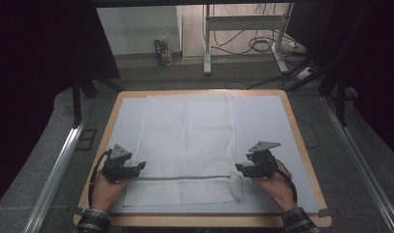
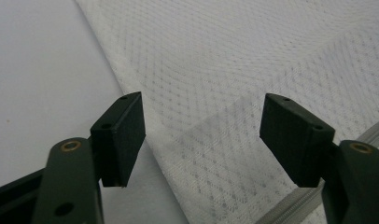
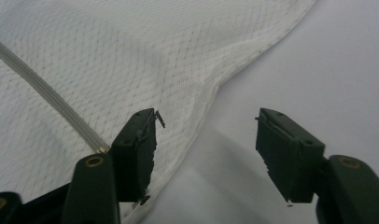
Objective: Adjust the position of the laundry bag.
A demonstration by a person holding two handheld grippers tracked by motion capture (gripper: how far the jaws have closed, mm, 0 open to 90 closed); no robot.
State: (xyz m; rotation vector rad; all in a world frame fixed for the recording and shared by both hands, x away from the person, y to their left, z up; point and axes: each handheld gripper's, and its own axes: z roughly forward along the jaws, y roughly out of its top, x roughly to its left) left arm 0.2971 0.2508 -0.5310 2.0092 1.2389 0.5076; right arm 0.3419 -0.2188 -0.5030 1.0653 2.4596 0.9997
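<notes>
Both grippers sit low at the near side edges of the white mesh zippered laundry bag [image 1: 188, 141], which lies flat on the pale grey table mat [image 1: 124, 116]. Left gripper [image 2: 202, 135]: jaws apart, the bag's side edge running between them, pads not pressing yet. Right gripper [image 3: 206, 147]: jaws apart, straddling the opposite hem. The grey zipper [image 3: 43, 93] runs just beyond each jaw. Advice: bite the doubled edge only, clear of the zipper, close both evenly, then lift together toward the far end.
</notes>
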